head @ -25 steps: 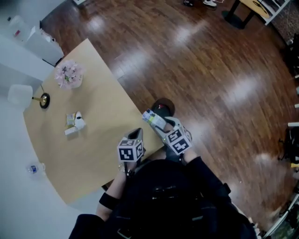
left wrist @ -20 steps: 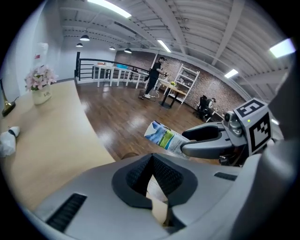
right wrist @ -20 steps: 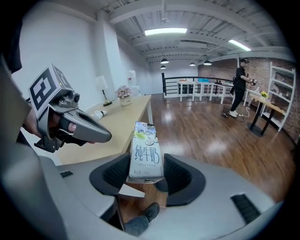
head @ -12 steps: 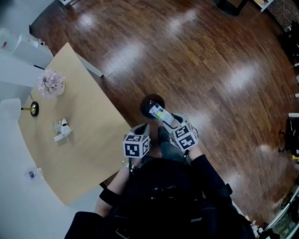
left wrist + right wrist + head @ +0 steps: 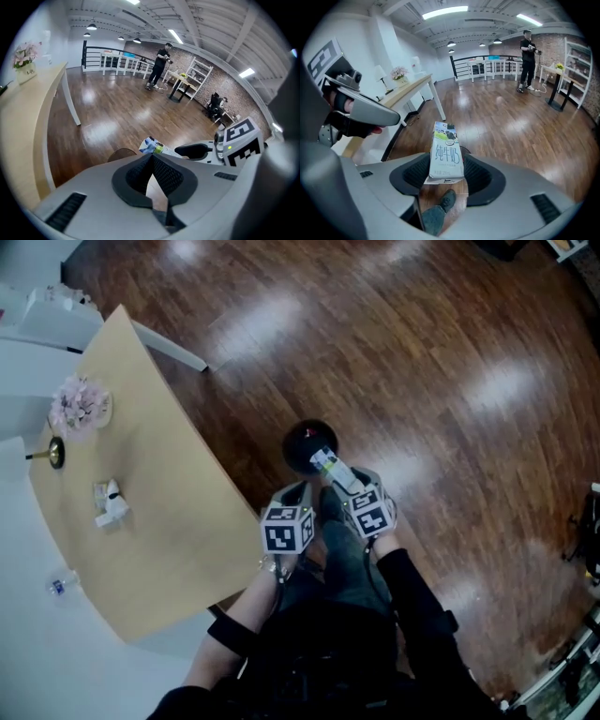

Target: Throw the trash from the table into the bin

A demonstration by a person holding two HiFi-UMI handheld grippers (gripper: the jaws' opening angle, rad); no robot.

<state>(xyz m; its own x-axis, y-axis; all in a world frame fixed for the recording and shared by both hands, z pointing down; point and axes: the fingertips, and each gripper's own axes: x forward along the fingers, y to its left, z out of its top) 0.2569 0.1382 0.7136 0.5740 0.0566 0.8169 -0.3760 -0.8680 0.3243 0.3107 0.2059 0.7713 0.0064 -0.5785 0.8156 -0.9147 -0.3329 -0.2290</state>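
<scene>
Bright ceiling-light glare on floor (image 5: 262, 324), fisheye edges

This is looking like a big, open loft workspace. A plank wooden floor (image 5: 422, 352) is spreading wide, strip lights (image 5: 445, 11) and pendant lamps (image 5: 451, 44) are hanging under bare ceiling beams (image 5: 187, 14), a brick wall (image 5: 553, 44) is backing open shelving (image 5: 576, 65), and a black railing (image 5: 487, 65) is running along the far side. 1 person (image 5: 528, 58) is standing by a distant desk (image 5: 551, 70); a pale table (image 5: 159, 502) is carrying flowers (image 5: 80, 404).
</scene>
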